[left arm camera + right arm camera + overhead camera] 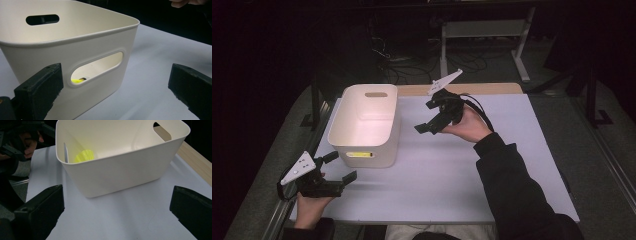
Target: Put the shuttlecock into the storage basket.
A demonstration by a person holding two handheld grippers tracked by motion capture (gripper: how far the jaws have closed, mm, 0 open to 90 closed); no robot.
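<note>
A white plastic bin (367,125) with slot handles stands on the left half of the white table mat (462,165). A yellow ribbed object (84,156) lies inside it at the near end, and shows through the handle slot (77,80). My left gripper (341,166) is held near the table's front left corner, open and empty, pointing at the bin's near wall (75,52). My right gripper (428,116) hovers to the right of the bin, open and empty, aimed at the bin's side (120,170).
A wooden table edge (462,89) runs along the far side of the mat. Beyond it, a white desk frame (482,35) and cables lie on the dark floor. The other hand and its gripper (22,140) appear past the bin.
</note>
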